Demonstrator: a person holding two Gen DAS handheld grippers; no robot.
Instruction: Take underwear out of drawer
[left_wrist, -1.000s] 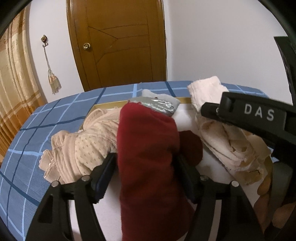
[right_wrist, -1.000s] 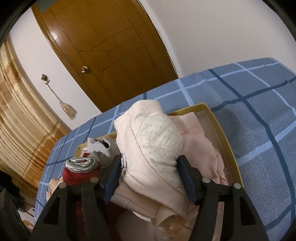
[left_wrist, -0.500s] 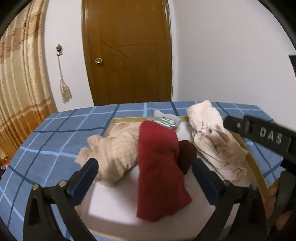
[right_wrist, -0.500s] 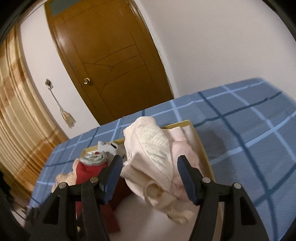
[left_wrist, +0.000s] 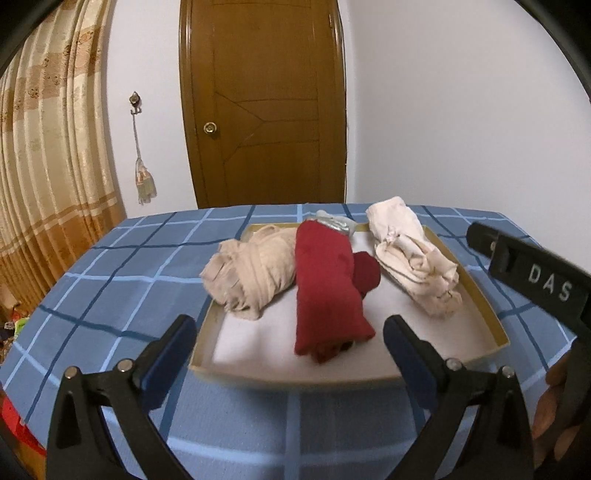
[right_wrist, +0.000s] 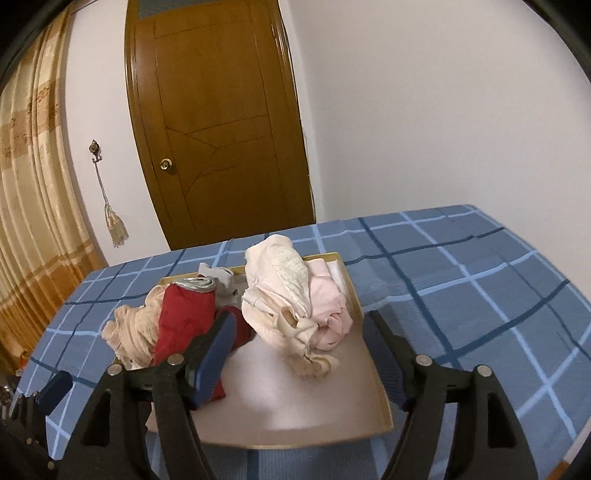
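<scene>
A shallow gold-rimmed drawer tray (left_wrist: 491, 317) lies on a blue checked bedspread (left_wrist: 110, 280). In it lie a rolled beige garment (left_wrist: 251, 273) hanging over the left rim, a dark red roll (left_wrist: 325, 291) in the middle, a grey piece (left_wrist: 334, 223) behind it, and a cream-pink bundle (left_wrist: 413, 251) on the right. My left gripper (left_wrist: 290, 350) is open and empty, near the tray's front edge. My right gripper (right_wrist: 299, 339) is open and empty, in front of the cream-pink bundle (right_wrist: 291, 291). The red roll (right_wrist: 184, 314) shows left of it.
A brown wooden door (left_wrist: 262, 103) and white wall stand behind the bed. A striped gold curtain (left_wrist: 48, 177) hangs at the left, with a tassel on a wall hook (left_wrist: 142, 177). Bedspread (right_wrist: 461, 280) stretches to the right of the tray (right_wrist: 380, 384).
Both grippers let go of their garments, opened and pulled back from the tray. The red roll and the cream-pink bundle now lie in the tray.
</scene>
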